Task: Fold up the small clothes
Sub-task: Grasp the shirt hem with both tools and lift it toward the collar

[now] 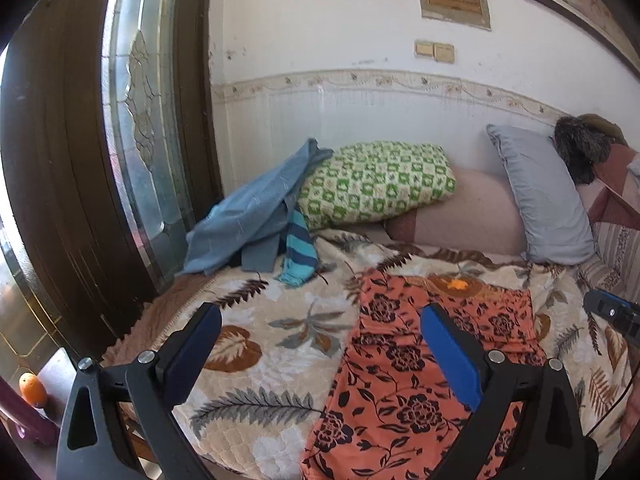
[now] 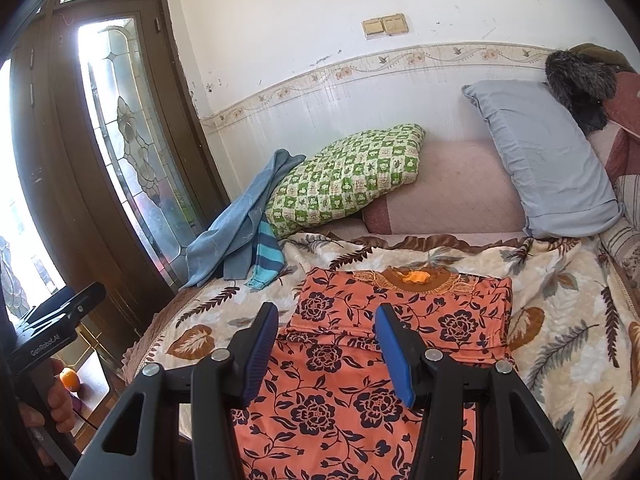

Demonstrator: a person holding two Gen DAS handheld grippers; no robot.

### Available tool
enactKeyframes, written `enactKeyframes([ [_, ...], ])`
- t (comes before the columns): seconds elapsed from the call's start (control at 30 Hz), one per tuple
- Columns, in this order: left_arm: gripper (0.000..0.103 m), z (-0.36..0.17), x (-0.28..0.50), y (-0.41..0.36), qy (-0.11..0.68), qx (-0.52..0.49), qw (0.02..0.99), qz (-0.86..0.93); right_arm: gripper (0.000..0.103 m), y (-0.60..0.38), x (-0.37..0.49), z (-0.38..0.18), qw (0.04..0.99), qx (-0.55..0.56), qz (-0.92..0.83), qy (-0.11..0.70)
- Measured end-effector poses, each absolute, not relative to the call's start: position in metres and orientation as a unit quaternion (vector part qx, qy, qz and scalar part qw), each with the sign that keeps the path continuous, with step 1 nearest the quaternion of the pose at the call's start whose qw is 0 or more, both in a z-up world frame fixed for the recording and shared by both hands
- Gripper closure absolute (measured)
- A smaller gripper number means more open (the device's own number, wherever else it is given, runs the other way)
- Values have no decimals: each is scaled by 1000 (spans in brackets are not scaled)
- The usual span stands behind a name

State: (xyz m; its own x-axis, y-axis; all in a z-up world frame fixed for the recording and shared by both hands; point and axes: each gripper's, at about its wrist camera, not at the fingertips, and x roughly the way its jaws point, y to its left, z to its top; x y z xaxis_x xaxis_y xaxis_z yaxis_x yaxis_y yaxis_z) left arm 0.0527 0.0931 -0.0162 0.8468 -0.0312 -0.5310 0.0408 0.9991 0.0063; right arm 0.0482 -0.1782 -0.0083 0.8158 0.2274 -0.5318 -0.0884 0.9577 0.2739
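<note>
The left gripper (image 1: 320, 344), a black two-finger tool with dark blue pads, stood with its jaws spread wide and nothing between them; its left finger hung over the cream, leaf-printed quilted bedspread (image 1: 256, 364) and its right finger over the garment, and neither pad could be seen to touch the cloth. The right gripper (image 2: 326, 344), of the same make, had its jaws about half open and likewise empty, both blue-padded fingers poised above the garment's middle without clamping any of it. The task's thing, an orange top printed with dark navy flowers (image 2: 360, 380), lay flat on the bedspread with its brown embroidered neckline (image 2: 416, 278) toward the wall; its upper part showed a fold, a layer of the same cloth lying across it with a straight lower edge just beyond the right gripper's fingertips. In the right wrist view the left gripper appeared at the left edge as a black body, held by a person's hand (image 2: 60, 396), well clear of the top. At the back left of the bed a blue-grey cloth (image 1: 252, 216) was draped against a green-and-white checked pillow (image 1: 376, 184), with a turquoise-and-navy striped piece (image 1: 300, 252) lying just beneath it, apart from the orange top. A pale grey pillow (image 1: 544, 196) leaned against the wall to the right. An orange fruit (image 1: 30, 388) sat low beside the dark wooden door (image 1: 60, 160).
</note>
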Motion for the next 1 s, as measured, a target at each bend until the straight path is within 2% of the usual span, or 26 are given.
enactKeyframes([
  [0.1,3,-68,70,105,356,1,934,-33,49,-204,47,-32,933,119,64,333],
  [0.23,3,-150,79,120,450,11,893,-5,49,-248,47,-96,892,179,54,412],
  [0.43,4,-222,68,123,487,14,873,-32,49,-276,35,-210,838,194,10,509],
  [0.5,18,-241,75,122,504,3,863,-45,49,-276,37,-244,821,183,-4,540],
  [0.57,60,-259,81,122,539,-5,841,-42,49,-273,39,-274,796,165,-13,582],
  [0.63,72,-276,83,124,572,-8,819,-41,49,-272,31,-268,807,149,-1,571],
  [0.77,71,-265,75,132,555,-24,829,-57,49,-298,13,-242,814,168,8,556],
  [0.8,67,-260,73,133,546,-20,835,-58,48,-308,6,-237,814,183,12,551],
  [0.83,47,-256,72,134,542,-19,838,-57,41,-317,-1,-235,813,198,15,548],
  [0.87,33,-254,72,136,539,-21,840,-56,37,-325,-8,-234,810,211,16,547],
  [0.9,13,-252,71,138,532,-27,845,-56,32,-333,-14,-235,807,223,15,547],
  [1.0,12,-258,74,141,524,-40,848,-66,32,-344,-29,-249,794,234,-3,561],
])
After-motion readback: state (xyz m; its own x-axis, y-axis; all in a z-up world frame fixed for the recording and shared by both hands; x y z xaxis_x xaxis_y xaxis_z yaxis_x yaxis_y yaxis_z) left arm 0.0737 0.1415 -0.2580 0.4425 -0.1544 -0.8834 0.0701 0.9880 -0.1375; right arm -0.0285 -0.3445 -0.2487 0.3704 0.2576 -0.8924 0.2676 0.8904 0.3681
